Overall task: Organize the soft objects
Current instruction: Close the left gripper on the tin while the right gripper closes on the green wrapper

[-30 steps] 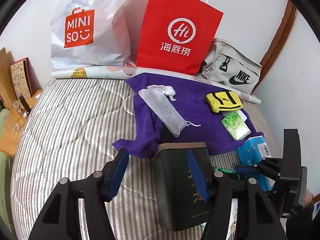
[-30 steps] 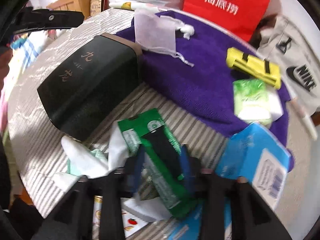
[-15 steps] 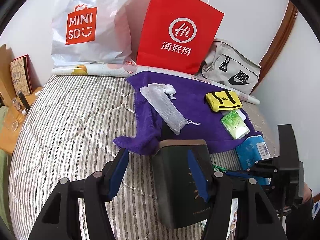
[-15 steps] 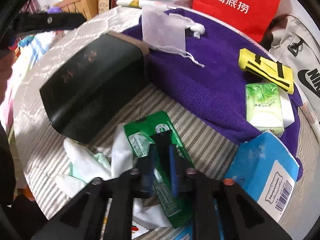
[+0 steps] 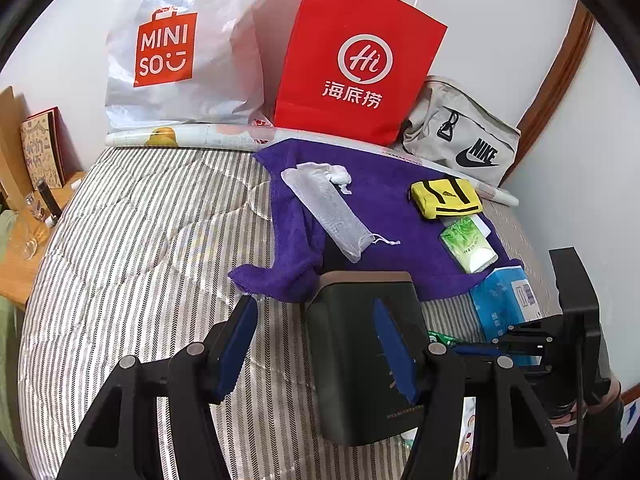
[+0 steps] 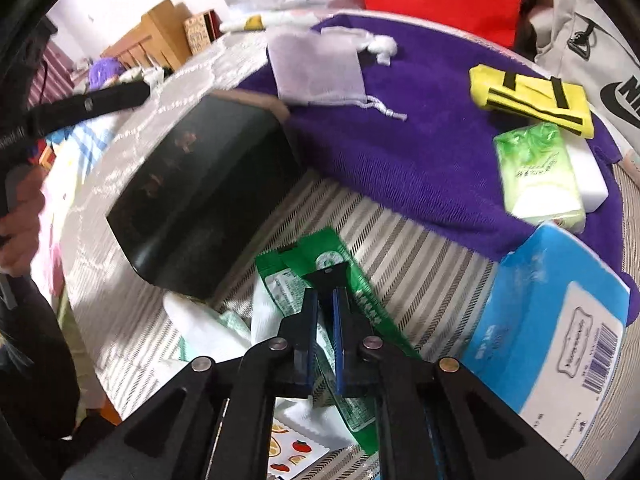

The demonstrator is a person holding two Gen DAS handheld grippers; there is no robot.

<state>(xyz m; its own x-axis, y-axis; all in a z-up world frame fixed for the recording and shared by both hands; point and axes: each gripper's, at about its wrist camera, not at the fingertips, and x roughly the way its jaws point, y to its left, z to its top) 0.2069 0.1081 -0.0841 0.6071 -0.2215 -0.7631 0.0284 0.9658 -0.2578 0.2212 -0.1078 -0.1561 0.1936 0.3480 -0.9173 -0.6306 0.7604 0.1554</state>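
Observation:
In the right wrist view my right gripper [image 6: 325,308] is shut on a flat green packet [image 6: 308,256] lying on the striped mattress, beside white cloths [image 6: 200,320]. A blue tissue pack [image 6: 560,320] lies just right of it. My left gripper [image 5: 314,344] stands open above the mattress, and its right finger overlaps a dark box [image 5: 352,380] without gripping it. Beyond, a purple towel [image 5: 384,208] carries a mesh drawstring pouch [image 5: 328,212], a yellow pouch [image 5: 446,200] and a green tissue pack [image 5: 468,244]. The right gripper [image 5: 480,348] shows low at the right in the left wrist view.
A white Miniso bag [image 5: 176,60], a red paper bag [image 5: 356,60] and a grey Nike bag [image 5: 460,136] lean on the wall at the head of the bed. A wooden side table [image 5: 16,264] stands left of the striped mattress [image 5: 140,240]. A fruit sticker sheet [image 6: 292,452] lies under my right gripper.
My right gripper's jaws closed from wide apart onto the green packet and tilted a little. The left gripper and the dark box stayed as they were.

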